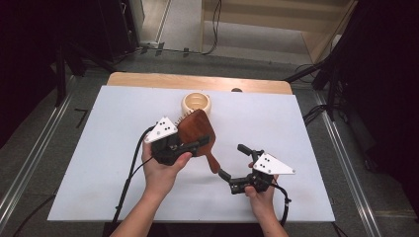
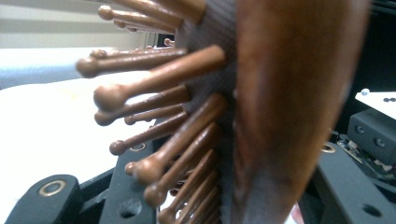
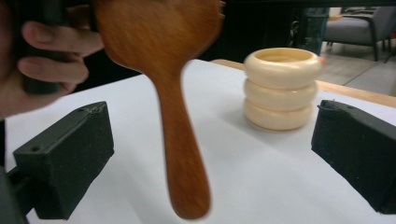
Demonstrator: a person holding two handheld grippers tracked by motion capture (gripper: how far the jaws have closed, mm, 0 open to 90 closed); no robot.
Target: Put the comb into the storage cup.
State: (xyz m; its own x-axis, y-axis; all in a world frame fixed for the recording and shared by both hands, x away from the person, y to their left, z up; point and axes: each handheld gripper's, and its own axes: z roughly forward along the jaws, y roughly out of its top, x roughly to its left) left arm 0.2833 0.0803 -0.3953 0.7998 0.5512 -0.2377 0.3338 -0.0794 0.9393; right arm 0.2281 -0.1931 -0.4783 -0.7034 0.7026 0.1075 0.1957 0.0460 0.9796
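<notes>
Brown polished wood marks the thing in hand: an oval-headed wooden hairbrush [image 1: 195, 132] with a long rounded handle and round-tipped wooden bristles [image 2: 154, 121]. It is clamped at the head by the left gripper [image 1: 190, 146], whose black jaws are closed on it, one on the bristle side and one on the smooth back, as is seen close up in the left gripper view. The brush is held above the white table sheet [image 1: 99, 163], near the middle of the table, with its smooth back turned up and towards the person and its handle slanting down towards the right gripper [image 1: 236, 163]. The left hand [image 1: 160, 170] is wrapped around the body of its gripper, under the grey three-cornered plate [image 1: 162, 129].

The jaws of the right gripper are spread wide apart, and nothing is pressed by their pads. In the right gripper view the handle end of the brush [image 3: 187, 154] is seen between the two black pads [image 3: 65, 158], clear of both, slightly blurred. The right hand [image 1: 262, 195] is kept low at the near edge of the sheet, right of the brush.

Just behind the brush head, a cream-coloured ribbed round pot [image 1: 196, 102], shaped like three stacked rings and open at the top, is stood upright on the sheet near the far edge, where a strip of bare light wood tabletop [image 1: 148, 79] is left uncovered
</notes>
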